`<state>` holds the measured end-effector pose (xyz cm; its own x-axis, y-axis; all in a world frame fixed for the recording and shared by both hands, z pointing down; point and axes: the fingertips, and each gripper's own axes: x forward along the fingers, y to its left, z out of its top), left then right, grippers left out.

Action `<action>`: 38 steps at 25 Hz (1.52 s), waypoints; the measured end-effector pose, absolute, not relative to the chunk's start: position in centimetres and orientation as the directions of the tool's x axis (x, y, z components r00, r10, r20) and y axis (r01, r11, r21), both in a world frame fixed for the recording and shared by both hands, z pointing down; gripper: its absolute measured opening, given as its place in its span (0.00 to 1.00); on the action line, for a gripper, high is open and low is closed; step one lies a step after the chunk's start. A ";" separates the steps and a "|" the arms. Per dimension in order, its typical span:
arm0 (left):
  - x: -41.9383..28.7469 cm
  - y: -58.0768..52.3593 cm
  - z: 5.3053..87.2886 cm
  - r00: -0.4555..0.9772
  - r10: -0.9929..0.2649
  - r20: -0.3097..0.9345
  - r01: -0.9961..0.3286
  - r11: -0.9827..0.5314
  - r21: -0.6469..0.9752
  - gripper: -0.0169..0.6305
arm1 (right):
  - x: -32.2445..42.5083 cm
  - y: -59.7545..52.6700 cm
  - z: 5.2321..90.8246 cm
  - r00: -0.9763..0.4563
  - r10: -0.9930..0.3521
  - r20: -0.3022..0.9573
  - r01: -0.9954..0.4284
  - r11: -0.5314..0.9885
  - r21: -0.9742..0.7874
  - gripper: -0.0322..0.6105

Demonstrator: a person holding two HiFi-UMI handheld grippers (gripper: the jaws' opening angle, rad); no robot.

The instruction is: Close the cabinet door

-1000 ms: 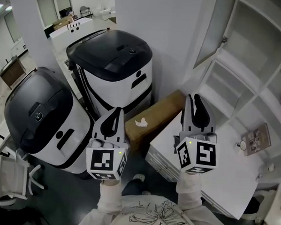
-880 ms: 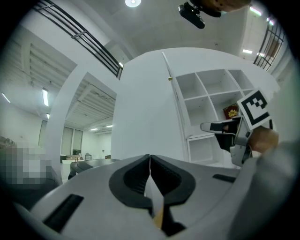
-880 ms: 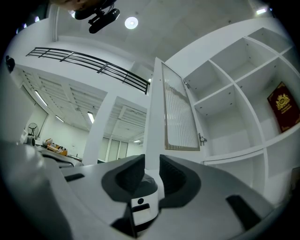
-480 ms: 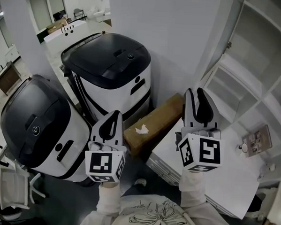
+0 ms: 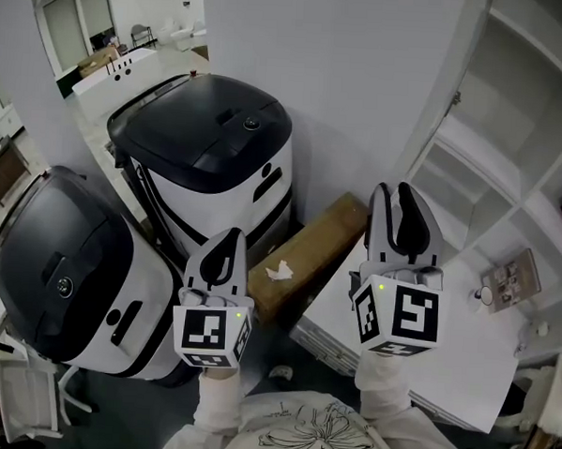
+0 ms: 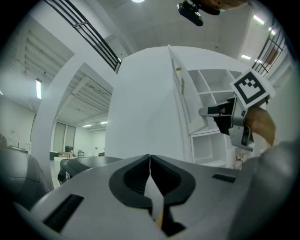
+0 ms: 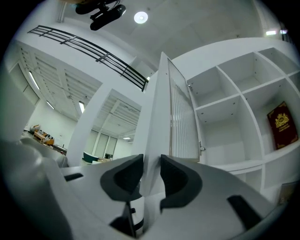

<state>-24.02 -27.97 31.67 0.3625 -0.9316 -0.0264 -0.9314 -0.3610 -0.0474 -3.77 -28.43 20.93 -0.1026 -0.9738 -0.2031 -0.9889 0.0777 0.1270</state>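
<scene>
The door (image 7: pixel 174 117) stands open, swung out from the cabinet (image 7: pixel 234 104) so that it shows nearly edge-on. Its long axis runs upright and its hinged side is to the right, against the shelves. It lies ahead of and above the right gripper (image 5: pixel 395 192), which is clearly the nearer of the two. In the right gripper view the door's free edge lines up with the gap between the jaws. From the head view the door seems to be beyond the tips rather than between them, though that is hard to be sure of.

The right jaws stand a little apart and hold nothing. The left gripper (image 5: pixel 228 240) is lower and further left, over the box (image 5: pixel 303 253), with its jaws pressed together and empty.

My judgement is that closing calls for the right gripper to meet the door's left face and press it rightward, toward the shelves.

As for writing, a red book (image 7: pixel 282 123) on a shelf bears a gold emblem, too small to read. Each cube carries a black-and-white marker, and the shirt print is cut off.
</scene>
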 end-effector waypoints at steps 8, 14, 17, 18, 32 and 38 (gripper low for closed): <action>-22.6 -29.4 32.3 0.431 -0.902 -0.016 -0.902 -0.430 -0.044 0.03 | -3.7 -28.8 21.0 -0.006 -0.980 -0.198 -0.992 -0.019 0.125 0.21; -21.1 -29.5 32.4 0.492 -0.871 -0.011 -0.870 -0.491 -0.049 0.03 | -3.3 -28.3 21.1 0.011 -0.979 -0.204 -0.996 -0.029 0.084 0.21; -20.4 -29.5 32.4 0.519 -0.855 -0.013 -0.854 -0.518 -0.048 0.03 | -3.0 -28.1 21.0 0.017 -0.979 -0.205 -0.996 -0.034 0.080 0.21; -20.1 -29.6 32.4 0.526 -0.850 -0.013 -0.850 -0.525 -0.046 0.03 | -3.0 -28.0 21.0 0.017 -0.979 -0.205 -0.996 -0.034 0.080 0.21; -15.4 -29.2 33.0 0.634 -0.773 -0.004 -0.773 -0.634 -0.026 0.03 | -0.5 -26.0 21.2 0.040 -0.978 -0.207 -0.997 -0.054 0.062 0.19; -12.9 -28.7 33.2 0.678 -0.735 0.007 -0.735 -0.678 -0.024 0.03 | 1.3 -24.7 21.2 0.075 -0.975 -0.209 -0.995 -0.088 0.056 0.17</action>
<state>-12.90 -28.66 33.17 0.6777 -0.7353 0.0068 -0.7350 -0.6776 -0.0238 1.31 -24.73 21.16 0.0748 -0.9750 -0.2094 -0.9945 -0.0882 0.0557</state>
